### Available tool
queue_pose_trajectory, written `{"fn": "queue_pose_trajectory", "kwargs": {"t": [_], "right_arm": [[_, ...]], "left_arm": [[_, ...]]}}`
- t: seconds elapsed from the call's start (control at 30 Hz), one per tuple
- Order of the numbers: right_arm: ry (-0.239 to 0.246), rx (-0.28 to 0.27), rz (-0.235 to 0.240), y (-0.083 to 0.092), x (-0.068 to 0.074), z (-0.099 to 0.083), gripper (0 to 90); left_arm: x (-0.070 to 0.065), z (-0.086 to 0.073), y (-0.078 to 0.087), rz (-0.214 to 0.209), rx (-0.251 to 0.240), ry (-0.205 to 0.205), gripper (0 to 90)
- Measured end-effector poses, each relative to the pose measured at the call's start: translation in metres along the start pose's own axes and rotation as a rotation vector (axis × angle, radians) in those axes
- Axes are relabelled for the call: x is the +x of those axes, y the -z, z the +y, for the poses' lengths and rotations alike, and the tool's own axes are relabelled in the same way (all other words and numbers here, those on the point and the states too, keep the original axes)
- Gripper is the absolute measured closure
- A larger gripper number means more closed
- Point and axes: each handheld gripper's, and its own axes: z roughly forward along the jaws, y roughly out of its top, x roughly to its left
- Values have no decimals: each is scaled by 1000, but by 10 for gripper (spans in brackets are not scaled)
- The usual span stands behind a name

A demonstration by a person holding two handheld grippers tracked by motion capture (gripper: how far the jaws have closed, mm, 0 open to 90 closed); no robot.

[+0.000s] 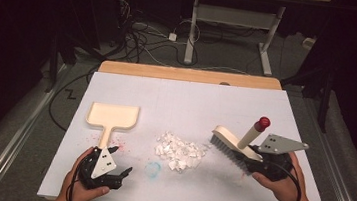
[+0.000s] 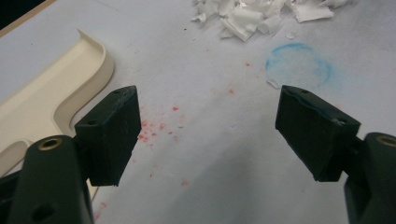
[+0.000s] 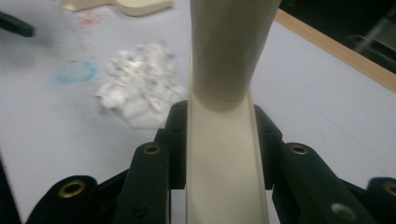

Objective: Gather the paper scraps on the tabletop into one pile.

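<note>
A cream brush (image 1: 232,142) with grey bristles and a red-tipped handle (image 1: 263,123) is lifted at the right of the white board. My right gripper (image 1: 249,161) is shut on its back, and in the right gripper view the jaws clamp the cream body (image 3: 226,163) on both sides. A pile of white paper scraps (image 1: 179,151) lies mid-board, left of the bristles. A cream dustpan (image 1: 113,115) lies flat at the left, handle toward me. My left gripper (image 1: 121,161) stands open just right of that handle, nothing between its pads (image 2: 114,130).
A faint blue ring (image 1: 153,169) and red specks (image 2: 156,128) mark the white board (image 1: 256,199). The wooden table edge (image 1: 189,75) shows at the back. Beyond it are floor cables (image 1: 143,36) and a desk frame (image 1: 192,26).
</note>
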Motion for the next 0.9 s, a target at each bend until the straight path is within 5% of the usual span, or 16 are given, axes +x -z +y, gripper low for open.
{"fn": "queue_pose_trajectory", "kwargs": {"t": [0.17,0.57,0.7,0.9], "right_arm": [[-37,61,-77,18,-9,-19,679],[-72,200,33,77,-5,-71,679],[-61,247,99,67,4,-77,679],[-31,236,108,34,7,-68,679]], "left_arm": [[-1,1,-2,-8,7,-9,217],[-3,3,-3,-18,7,-13,218],[-5,6,-5,-23,10,-23,218],[-6,7,-8,-34,18,-31,218]]}}
